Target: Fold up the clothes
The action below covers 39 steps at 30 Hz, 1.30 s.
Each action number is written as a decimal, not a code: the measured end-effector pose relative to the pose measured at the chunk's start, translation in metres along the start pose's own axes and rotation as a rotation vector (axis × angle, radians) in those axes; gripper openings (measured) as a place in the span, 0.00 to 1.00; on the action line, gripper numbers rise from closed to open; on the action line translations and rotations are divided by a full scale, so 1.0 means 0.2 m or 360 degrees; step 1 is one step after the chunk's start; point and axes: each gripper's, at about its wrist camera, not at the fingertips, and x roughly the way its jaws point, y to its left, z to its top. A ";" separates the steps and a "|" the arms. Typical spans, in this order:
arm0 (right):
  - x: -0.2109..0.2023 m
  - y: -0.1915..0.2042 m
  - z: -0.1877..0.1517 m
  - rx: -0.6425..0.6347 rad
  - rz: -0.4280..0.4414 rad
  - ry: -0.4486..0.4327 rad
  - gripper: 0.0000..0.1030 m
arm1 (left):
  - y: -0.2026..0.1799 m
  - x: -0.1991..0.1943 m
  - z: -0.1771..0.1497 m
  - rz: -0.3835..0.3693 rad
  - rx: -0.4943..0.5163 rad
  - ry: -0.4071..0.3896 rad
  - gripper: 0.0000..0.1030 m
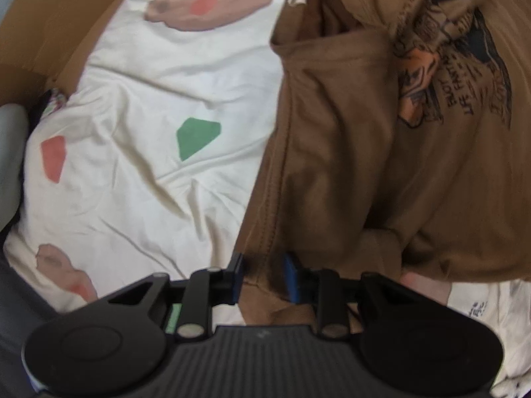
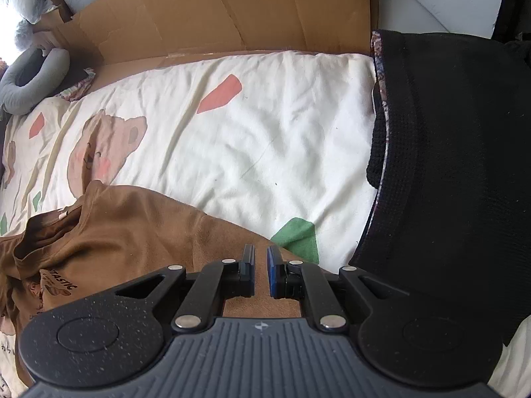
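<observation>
We grip the brown T-shirt (image 1: 348, 172) hem in left gripper (image 1: 264, 277) and right gripper (image 2: 261, 270); it hangs bunched; next, spread flat.

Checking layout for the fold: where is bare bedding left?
Bare duvet lies between the cardboard, the black garment and the brown T-shirt. It is crowded near both hand-held grippers, left and right, each pinching brown fabric.

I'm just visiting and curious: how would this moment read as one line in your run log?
stage: fold underway | left gripper: shut on brown T-shirt hem | right gripper: shut on brown T-shirt | surface: cream bedspread | nearby: black garment, apart
</observation>
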 end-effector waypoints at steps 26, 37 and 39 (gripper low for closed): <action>0.24 0.19 0.16 -0.0372 0.0090 0.0078 0.07 | 0.09 -0.05 0.01 -0.0030 -0.0126 -0.0068 0.09; 0.44 0.29 0.23 -0.0421 0.0098 0.0079 0.07 | 0.04 -0.11 -0.03 -0.0009 -0.0228 -0.0117 0.09; 0.45 0.31 0.22 -0.0441 0.0122 0.0088 0.07 | 0.02 -0.11 -0.03 -0.0008 -0.0238 -0.0118 0.09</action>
